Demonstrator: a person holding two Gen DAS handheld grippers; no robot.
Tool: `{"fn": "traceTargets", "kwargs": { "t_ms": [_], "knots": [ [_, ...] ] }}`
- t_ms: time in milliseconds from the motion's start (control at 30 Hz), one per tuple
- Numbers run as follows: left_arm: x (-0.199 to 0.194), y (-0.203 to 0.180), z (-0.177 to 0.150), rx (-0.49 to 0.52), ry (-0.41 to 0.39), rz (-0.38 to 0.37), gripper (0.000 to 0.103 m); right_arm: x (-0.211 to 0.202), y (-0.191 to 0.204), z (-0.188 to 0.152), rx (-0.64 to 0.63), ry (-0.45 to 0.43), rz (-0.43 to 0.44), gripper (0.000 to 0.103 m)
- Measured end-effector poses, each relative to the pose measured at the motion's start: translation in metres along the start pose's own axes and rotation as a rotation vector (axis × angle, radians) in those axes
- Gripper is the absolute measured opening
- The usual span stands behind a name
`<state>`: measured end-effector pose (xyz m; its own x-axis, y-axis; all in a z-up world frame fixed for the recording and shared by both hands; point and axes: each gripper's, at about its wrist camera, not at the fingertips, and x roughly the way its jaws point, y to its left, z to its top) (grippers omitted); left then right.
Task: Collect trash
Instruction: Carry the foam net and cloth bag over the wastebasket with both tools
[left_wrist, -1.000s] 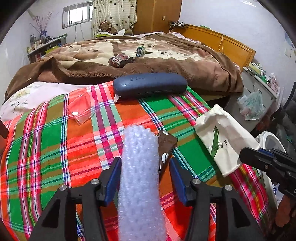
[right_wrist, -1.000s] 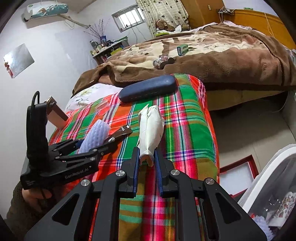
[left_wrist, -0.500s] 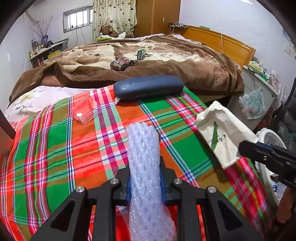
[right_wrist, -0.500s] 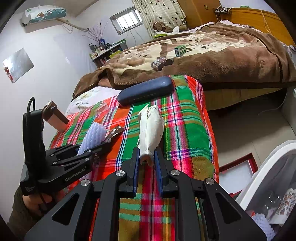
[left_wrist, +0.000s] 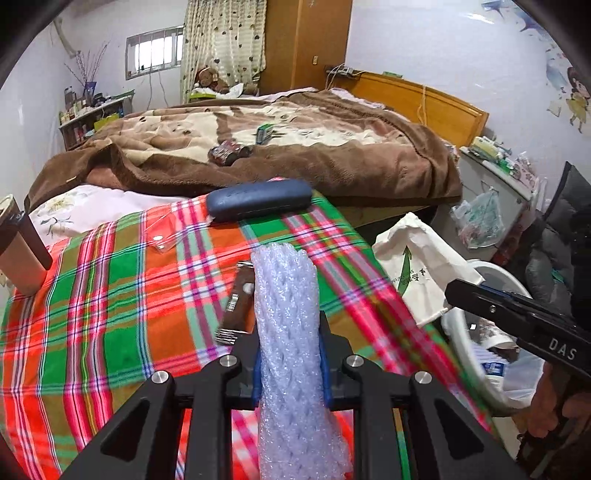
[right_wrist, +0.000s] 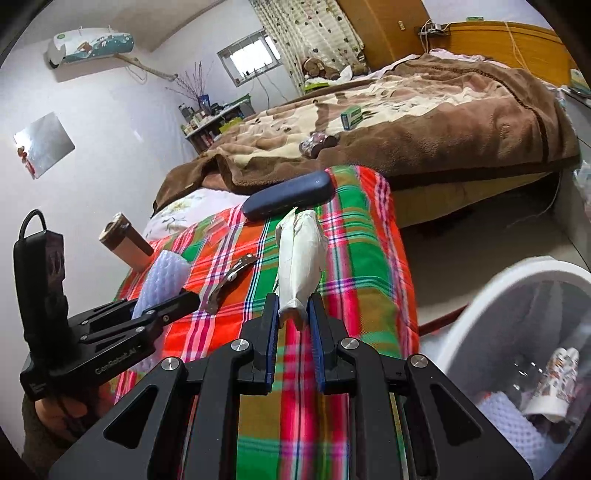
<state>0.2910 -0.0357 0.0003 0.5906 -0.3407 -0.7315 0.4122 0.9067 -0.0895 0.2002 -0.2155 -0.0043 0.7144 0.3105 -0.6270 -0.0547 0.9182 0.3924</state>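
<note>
Two items are already held. Left view: your left hand-held gripper (left_wrist: 290, 363) clamps the bubble wrap roll (left_wrist: 286, 317) lengthwise, bin (left_wrist: 476, 354) off the bed's right edge. Right view: your right hand-held gripper (right_wrist: 293, 325) pinches the white pouch (right_wrist: 301, 264); it is nearer the bin (right_wrist: 498, 295).

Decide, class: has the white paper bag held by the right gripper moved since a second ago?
Yes. In the left wrist view the white paper bag has shifted right, off the plaid cloth toward the white bin, held by the right gripper.

The right gripper (right_wrist: 293, 320) gripped a crumpled white paper bag (right_wrist: 300, 260) above the plaid cloth (right_wrist: 365, 254), beside a white plastic bin (right_wrist: 491, 295).
</note>
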Motion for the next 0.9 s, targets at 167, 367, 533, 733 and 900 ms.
{"fn": "traceTargets", "kwargs": {
  "t_ms": [167,367,533,733,900],
  "knots": [
    [-0.021,-0.026,-0.003,0.017,-0.025,-0.015,0.023,-0.028,-0.007,-0.003,-0.002,-0.033,-0.013,0.016],
    [-0.043,-0.052,-0.008,0.028,-0.045,-0.057,0.023,-0.057,-0.019,-0.007,0.01,-0.064,-0.03,0.016],
    [-0.051,-0.064,-0.012,0.024,-0.057,-0.066,0.023,-0.072,-0.029,-0.01,0.029,-0.089,-0.041,0.016],
    [-0.057,-0.053,-0.025,0.022,-0.049,-0.005,0.023,-0.078,-0.04,-0.011,0.049,-0.107,-0.05,0.016],
    [-0.048,-0.018,-0.028,-0.041,-0.021,0.056,0.023,-0.068,-0.047,-0.01,0.064,-0.102,-0.052,0.016]
  ]
}}
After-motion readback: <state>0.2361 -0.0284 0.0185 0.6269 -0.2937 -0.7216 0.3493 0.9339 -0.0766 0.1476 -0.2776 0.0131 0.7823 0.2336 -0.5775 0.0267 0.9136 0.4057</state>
